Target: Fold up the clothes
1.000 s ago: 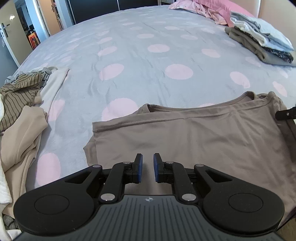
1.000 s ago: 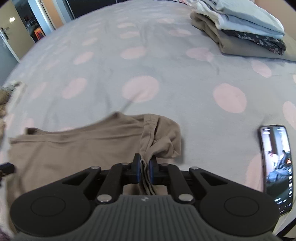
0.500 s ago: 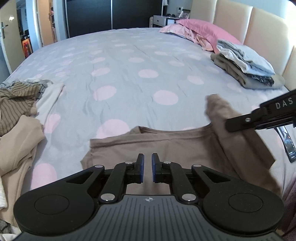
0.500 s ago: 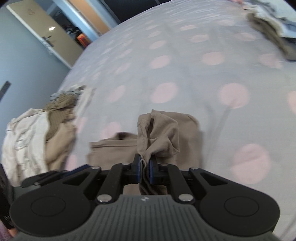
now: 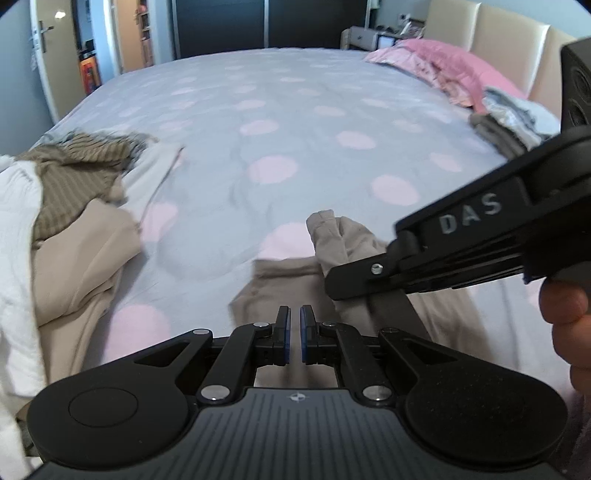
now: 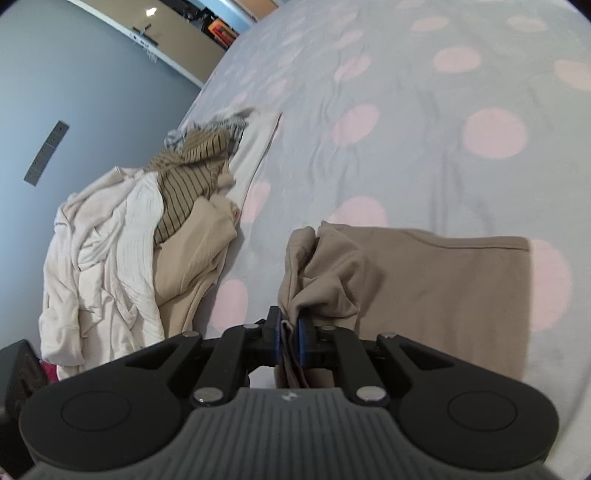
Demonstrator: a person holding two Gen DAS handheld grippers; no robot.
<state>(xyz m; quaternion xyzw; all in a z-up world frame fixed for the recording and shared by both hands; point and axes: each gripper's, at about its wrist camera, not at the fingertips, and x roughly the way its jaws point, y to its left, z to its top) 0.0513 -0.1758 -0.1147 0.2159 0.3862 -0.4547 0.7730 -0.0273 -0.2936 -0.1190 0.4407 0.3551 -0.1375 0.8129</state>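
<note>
"DAS" on the right tongs

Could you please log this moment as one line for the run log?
step: folding shirt | right hand-held gripper: shut on shirt edge | left hand-held gripper: nearly shut, holding nothing | unfolded pile: waiting

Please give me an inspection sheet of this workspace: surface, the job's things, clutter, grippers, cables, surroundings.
Surface: grey bedspread with pink dots.
Job's things: taupe shirt, one end lifted and bunched; folded stack near the headboard.
Clutter: unfolded pile of white, beige and striped clothes.
Grippers: left gripper nearly closed, holding nothing; right gripper clamped on the shirt.
Cables: nothing seen.
Surroundings: pink pillow, padded headboard, dark wardrobe.
</note>
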